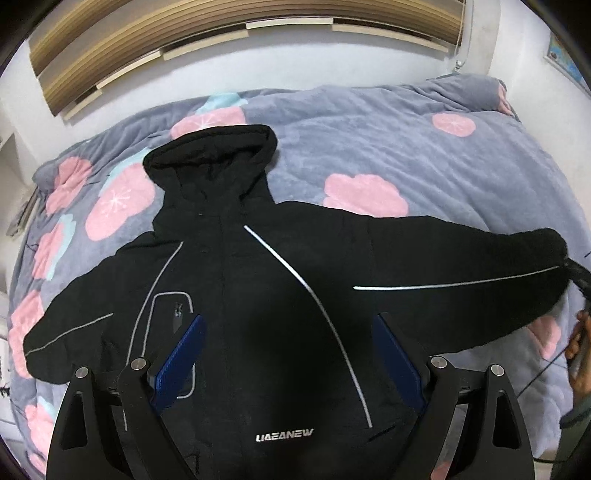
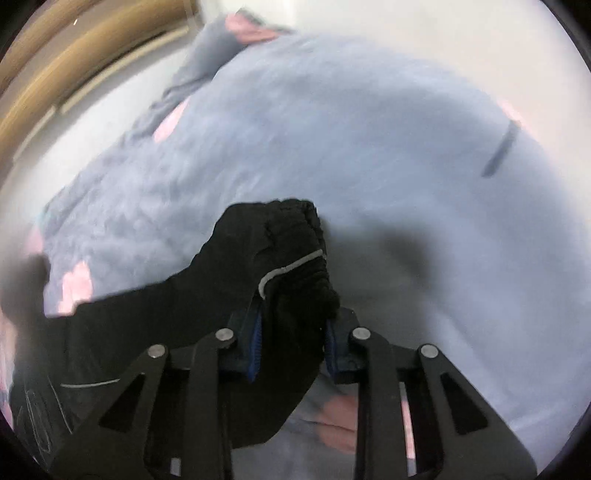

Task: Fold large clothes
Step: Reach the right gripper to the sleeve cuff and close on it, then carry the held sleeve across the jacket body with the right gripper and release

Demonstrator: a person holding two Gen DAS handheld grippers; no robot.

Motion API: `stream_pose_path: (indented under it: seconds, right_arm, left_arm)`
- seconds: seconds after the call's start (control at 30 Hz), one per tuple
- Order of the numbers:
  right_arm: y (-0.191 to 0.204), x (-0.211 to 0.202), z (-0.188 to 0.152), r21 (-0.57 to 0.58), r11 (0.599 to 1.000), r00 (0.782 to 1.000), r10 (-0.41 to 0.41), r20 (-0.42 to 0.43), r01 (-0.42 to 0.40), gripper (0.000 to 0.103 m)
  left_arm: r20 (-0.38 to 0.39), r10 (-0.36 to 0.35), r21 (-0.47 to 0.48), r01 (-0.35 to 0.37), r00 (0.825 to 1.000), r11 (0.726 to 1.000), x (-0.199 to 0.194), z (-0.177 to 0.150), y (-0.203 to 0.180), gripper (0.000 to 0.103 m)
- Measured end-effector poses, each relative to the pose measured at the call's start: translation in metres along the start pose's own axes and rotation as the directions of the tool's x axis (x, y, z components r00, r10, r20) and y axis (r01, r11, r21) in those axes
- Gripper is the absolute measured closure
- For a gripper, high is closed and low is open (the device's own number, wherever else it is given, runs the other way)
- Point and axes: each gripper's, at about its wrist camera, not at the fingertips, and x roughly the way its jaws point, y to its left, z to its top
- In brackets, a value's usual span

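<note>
A black hooded jacket [image 1: 258, 295] with grey reflective stripes lies face up on the bed, hood away from me, both sleeves spread out. My left gripper [image 1: 290, 354] is open above the jacket's chest, holding nothing. My right gripper [image 2: 293, 328] is shut on the knit cuff [image 2: 295, 254] of the jacket's right-hand sleeve and holds it a little above the quilt. That sleeve [image 1: 461, 273] stretches to the right in the left wrist view, where the right gripper's black tip [image 1: 580, 277] shows at the cuff.
The bed is covered by a grey-blue quilt [image 1: 369, 147] with pink flowers. A wooden headboard [image 1: 221, 33] and white wall stand behind it. A person's bare foot [image 1: 580, 350] is at the right edge.
</note>
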Motion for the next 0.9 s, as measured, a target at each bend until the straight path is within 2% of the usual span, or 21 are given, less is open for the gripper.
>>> stream_pose_path:
  seconds: [0.07,0.17,0.23,0.33,0.43,0.53,0.67,0.87,0.9]
  right_arm:
    - [-0.011,0.026,-0.005,0.035,0.999,0.998,-0.024,-0.065,0.026,0.078]
    - [-0.007,0.071,-0.015,-0.022,0.995,0.984,-0.095,-0.153,0.093,0.078]
    - [-0.005,0.082,-0.017,-0.033,0.994,0.977,-0.108,-0.183,0.104,0.078]
    - [0.006,0.058,-0.008,-0.03,0.995,0.982,-0.097,-0.164,0.093,0.082]
    - [0.037,0.011,-0.004,-0.067,0.997,0.995,-0.03,-0.094,0.023,0.083]
    - [0.091,-0.036,-0.013,-0.15,0.987,0.997,0.052,-0.053,-0.059,0.085]
    - [0.184,-0.085,-0.045,-0.296,0.944,0.989,0.135,-0.053,-0.144,0.086]
    - [0.329,-0.141,-0.124,-0.505,0.831,0.972,0.22,-0.084,-0.232,0.087]
    - [0.342,-0.146,-0.136,-0.522,0.817,0.968,0.233,-0.091,-0.246,0.087]
  left_arm:
    - [-0.006,0.005,-0.011,-0.005,1.0,1.0,0.001,-0.003,0.004,0.012]
    - [-0.023,0.019,-0.027,-0.019,1.0,0.999,0.003,-0.006,0.012,0.012]
    - [-0.02,0.03,-0.042,-0.031,0.999,0.999,-0.002,-0.01,0.02,0.012]
    - [0.004,0.049,-0.065,-0.049,0.999,0.997,-0.017,-0.019,0.034,0.012]
    - [0.039,0.044,-0.109,-0.039,0.998,0.993,-0.035,-0.03,0.059,0.012]
    - [0.072,0.03,-0.163,-0.018,0.997,0.986,-0.054,-0.046,0.088,0.012]
    - [0.111,0.017,-0.209,0.007,0.994,0.978,-0.079,-0.072,0.126,0.012]
    - [0.133,0.052,-0.212,-0.023,0.99,0.977,-0.101,-0.106,0.183,0.012]
    - [0.13,0.053,-0.214,-0.024,0.99,0.977,-0.102,-0.11,0.193,0.012]
